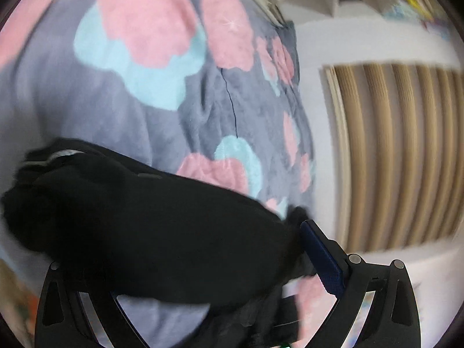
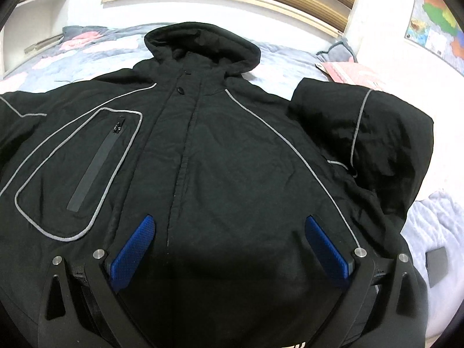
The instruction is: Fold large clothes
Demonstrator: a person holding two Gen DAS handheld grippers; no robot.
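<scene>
Black fabric is bunching across the left hand-held gripper (image 1: 185, 264), a sleeve of the jacket (image 2: 220, 150); one finger is hidden beneath it, so whether it is clamping I cannot tell. Rightward, the right hand-held gripper (image 2: 229, 249) is hovering with fingers spread wide, holding nothing, just above the hem. Ahead of it the jacket is lying front-up on the bed (image 2: 278, 61), long axis running straight away toward the hood (image 2: 203, 43).

left gripper (image 1: 185, 249) low in frame, left finger hidden, grip state unclear, right gripper (image 2: 229, 246) bottom centre, blue pads (image 2: 133, 253) spread wide, nothing between
</scene>
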